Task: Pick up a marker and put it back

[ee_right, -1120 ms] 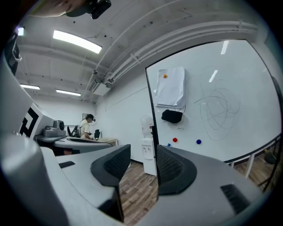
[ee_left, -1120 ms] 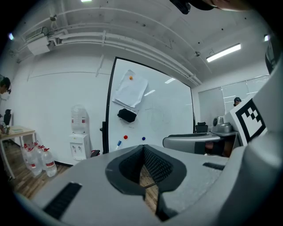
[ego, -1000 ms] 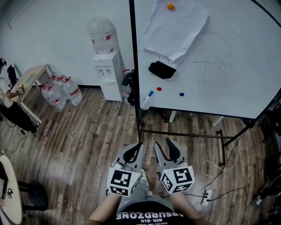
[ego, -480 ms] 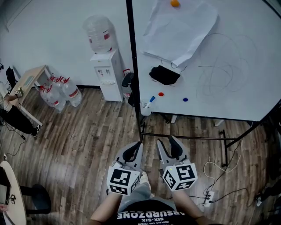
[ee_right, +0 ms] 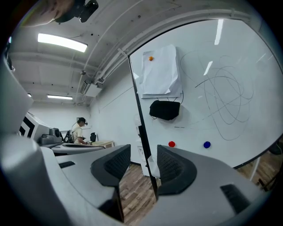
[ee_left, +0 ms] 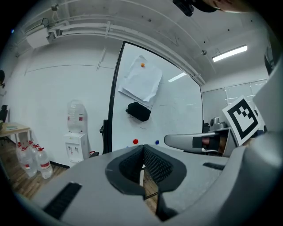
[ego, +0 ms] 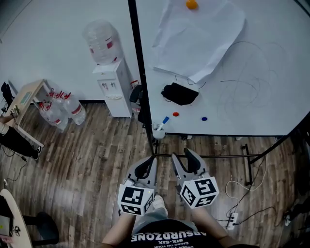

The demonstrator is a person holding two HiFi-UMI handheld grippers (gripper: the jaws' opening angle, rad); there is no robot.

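Note:
A marker with a blue cap (ego: pixel 164 119) stands tilted in a white cup (ego: pixel 158 131) at the lower left corner of the whiteboard (ego: pixel 271 58). Both grippers are held low in front of the person, well short of the board. My left gripper (ego: pixel 152 161) (ee_left: pixel 143 148) is shut, its pads pressed together with nothing between them. My right gripper (ego: pixel 178 158) (ee_right: pixel 143 154) is open and empty; the board's black post (ee_right: pixel 142 132) shows through its gap.
On the board are a paper sheet (ego: pixel 198 38) under an orange magnet (ego: pixel 192 4), a black eraser (ego: pixel 180 93), and red (ego: pixel 175 114) and blue (ego: pixel 204 118) magnets. A water dispenser (ego: pixel 112 87), floor bottles (ego: pixel 63 109), a desk (ego: pixel 24 94) and a power strip (ego: pixel 230 220) stand around.
The head view has shifted: the whiteboard and its post sit further left and look closer. Both grippers stay in front of the body, the right one slightly higher.

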